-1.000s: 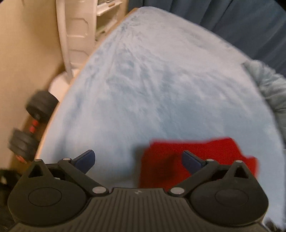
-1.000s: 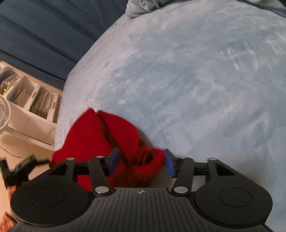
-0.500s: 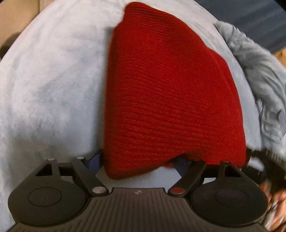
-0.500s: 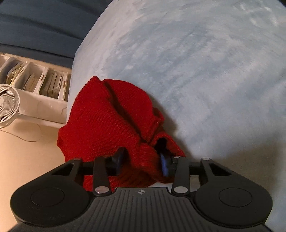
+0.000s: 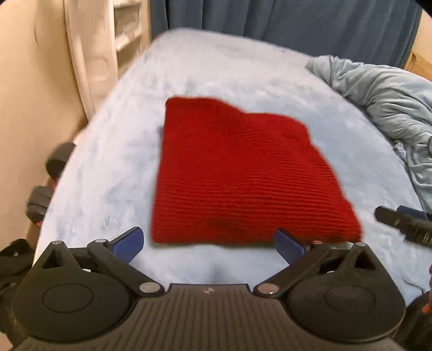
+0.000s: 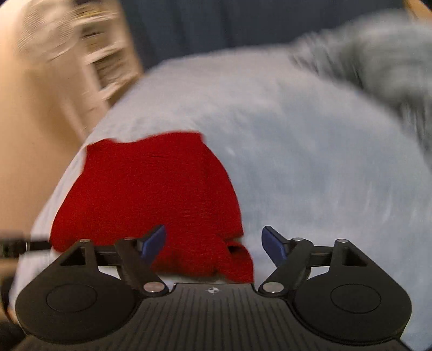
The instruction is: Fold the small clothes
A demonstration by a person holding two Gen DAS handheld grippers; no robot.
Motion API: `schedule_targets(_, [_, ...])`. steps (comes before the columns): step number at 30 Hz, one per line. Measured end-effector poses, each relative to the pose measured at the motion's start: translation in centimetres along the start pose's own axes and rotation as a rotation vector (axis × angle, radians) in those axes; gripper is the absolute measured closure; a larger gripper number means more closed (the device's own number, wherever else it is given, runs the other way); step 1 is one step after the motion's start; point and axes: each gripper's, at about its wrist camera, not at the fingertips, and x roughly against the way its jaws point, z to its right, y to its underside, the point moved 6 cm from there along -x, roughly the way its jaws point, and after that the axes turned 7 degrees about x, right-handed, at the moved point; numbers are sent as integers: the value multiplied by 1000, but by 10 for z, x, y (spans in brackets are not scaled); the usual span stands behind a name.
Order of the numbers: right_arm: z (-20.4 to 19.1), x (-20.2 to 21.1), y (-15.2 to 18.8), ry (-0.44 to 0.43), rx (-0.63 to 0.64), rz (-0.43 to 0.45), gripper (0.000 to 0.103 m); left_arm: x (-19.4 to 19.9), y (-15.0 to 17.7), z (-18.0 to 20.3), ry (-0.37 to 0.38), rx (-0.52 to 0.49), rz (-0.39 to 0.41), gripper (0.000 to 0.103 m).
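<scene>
A red knitted garment lies flat on the pale blue fleece surface. My left gripper is open and empty, its blue fingertips just short of the garment's near edge. In the right wrist view the same red garment lies at the left, with a bunched corner near the gripper body. My right gripper is open and empty above that near corner. The right gripper's tip also shows at the right edge of the left wrist view.
A crumpled grey-blue cloth lies at the right of the surface. Dark blue curtains hang behind. A white fan stand and black dumbbells are beyond the left edge. The right wrist view is motion-blurred.
Both grippers have let go of the red garment and opened. It now lies flat on the fleece. Both grippers have drawn back from it.
</scene>
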Motion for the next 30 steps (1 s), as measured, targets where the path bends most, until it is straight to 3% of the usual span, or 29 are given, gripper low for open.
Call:
schedule_targets(5, [-23, 43, 17, -34, 18, -21, 17, 64, 27, 35, -117, -36, 115, 0])
schedule_targets(8, [-27, 54, 23, -37, 16, -48, 17, 87, 37, 51, -147, -36, 159, 0])
schedule_targets(12, [-33, 75, 20, -64, 43, -20, 17, 111, 43, 61, -169, 1, 164, 0])
schedule_targets(16, [-33, 90, 15, -77, 82, 13, 17, 118, 38, 64, -194, 21, 183, 0])
schedule_targets(30, [-29, 108, 15, -117, 89, 8, 17, 129, 37, 71, -213, 53, 189, 0])
